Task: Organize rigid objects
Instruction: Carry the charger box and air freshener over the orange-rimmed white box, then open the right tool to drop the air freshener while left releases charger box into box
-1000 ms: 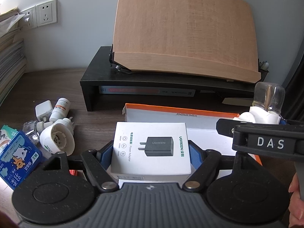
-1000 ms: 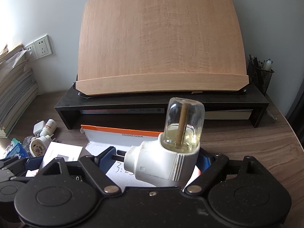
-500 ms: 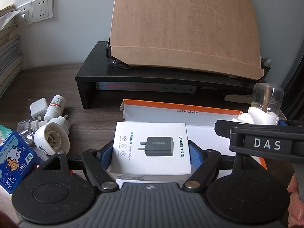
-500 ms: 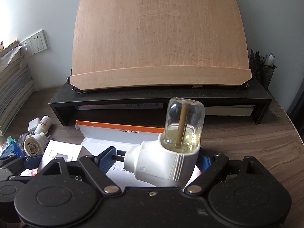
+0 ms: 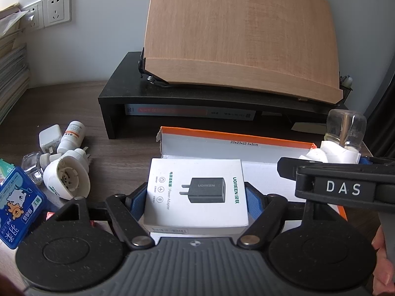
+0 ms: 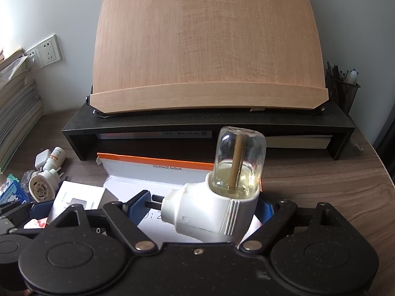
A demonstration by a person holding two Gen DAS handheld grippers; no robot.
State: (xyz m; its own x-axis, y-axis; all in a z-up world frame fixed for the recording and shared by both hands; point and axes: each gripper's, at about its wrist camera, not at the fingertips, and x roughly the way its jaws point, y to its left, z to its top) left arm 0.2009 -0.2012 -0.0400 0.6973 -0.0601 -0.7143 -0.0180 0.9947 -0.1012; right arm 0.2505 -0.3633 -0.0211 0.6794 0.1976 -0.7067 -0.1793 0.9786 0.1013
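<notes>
The left black two-finger gripper was held low in front of its camera, its blue-padded fingers pressed flat against both sides of a white cardboard power-adapter box, which was kept level between them. The right black two-finger gripper was held just beside it, on its right, at about the same height. Its blue-padded fingers were closed across a white plastic plug-in vaporiser with a clear glass bottle, the plug pins set against the left pad and the bottle kept pointing upward. At the right edge of the left wrist view, part of the person's bare right hand was seen, wrapped around the right gripper's handle.
</notes>
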